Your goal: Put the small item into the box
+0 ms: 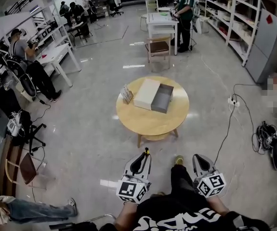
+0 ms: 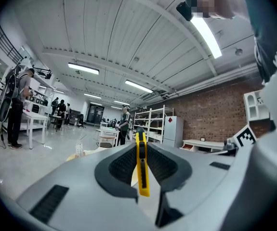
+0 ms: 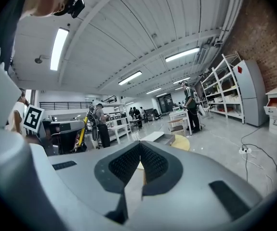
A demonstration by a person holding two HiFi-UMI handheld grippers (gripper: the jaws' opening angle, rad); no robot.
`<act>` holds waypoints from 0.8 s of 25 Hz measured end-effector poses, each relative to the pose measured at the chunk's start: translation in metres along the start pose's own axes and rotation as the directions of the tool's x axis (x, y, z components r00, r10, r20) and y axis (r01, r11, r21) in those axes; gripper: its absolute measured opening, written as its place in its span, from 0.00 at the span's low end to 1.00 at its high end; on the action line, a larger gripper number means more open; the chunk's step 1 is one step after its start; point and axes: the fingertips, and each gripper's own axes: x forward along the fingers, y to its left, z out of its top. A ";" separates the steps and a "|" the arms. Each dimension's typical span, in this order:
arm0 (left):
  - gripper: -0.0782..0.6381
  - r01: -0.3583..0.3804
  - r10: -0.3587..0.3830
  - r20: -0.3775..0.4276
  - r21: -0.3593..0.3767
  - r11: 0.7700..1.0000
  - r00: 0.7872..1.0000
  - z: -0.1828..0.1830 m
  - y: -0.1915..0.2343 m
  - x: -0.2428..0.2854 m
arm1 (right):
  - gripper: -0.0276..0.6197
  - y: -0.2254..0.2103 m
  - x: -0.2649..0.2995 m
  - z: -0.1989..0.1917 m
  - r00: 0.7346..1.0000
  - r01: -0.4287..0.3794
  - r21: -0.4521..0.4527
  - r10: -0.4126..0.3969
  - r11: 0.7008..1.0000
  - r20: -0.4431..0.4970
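A round wooden table (image 1: 148,121) stands ahead on the floor. On it lies an open grey box (image 1: 163,98) with its white lid (image 1: 146,93) beside it, and a small stand-up item (image 1: 126,94) at the table's left. My left gripper (image 1: 146,153) is held low, well short of the table, shut on a yellow utility knife (image 2: 141,165) that stands upright between the jaws. Beside it my right gripper (image 1: 196,158) is shut with nothing in it; its jaws (image 3: 140,147) point toward the box (image 3: 160,137).
A wooden chair (image 1: 158,47) and white tables stand beyond the round table, with people at them. A power strip (image 1: 233,100) and cables lie on the floor at right. Shelving lines the right wall. A chair (image 1: 20,165) and someone's legs (image 1: 37,208) are at left.
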 end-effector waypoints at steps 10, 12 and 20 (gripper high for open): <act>0.21 0.011 -0.011 -0.002 0.000 1.000 1.000 -0.004 0.029 0.082 | 0.05 -0.048 0.070 0.018 1.000 0.007 0.006 -0.007 1.000 0.022; 0.21 0.009 -0.009 -0.003 -0.001 1.000 1.000 -0.002 0.037 0.104 | 0.05 -0.060 0.088 0.025 1.000 0.003 0.009 -0.003 1.000 0.024; 0.21 -0.001 0.001 0.000 -0.007 1.000 1.000 0.017 0.069 0.189 | 0.05 -0.106 0.161 0.054 1.000 -0.018 0.009 0.018 1.000 0.006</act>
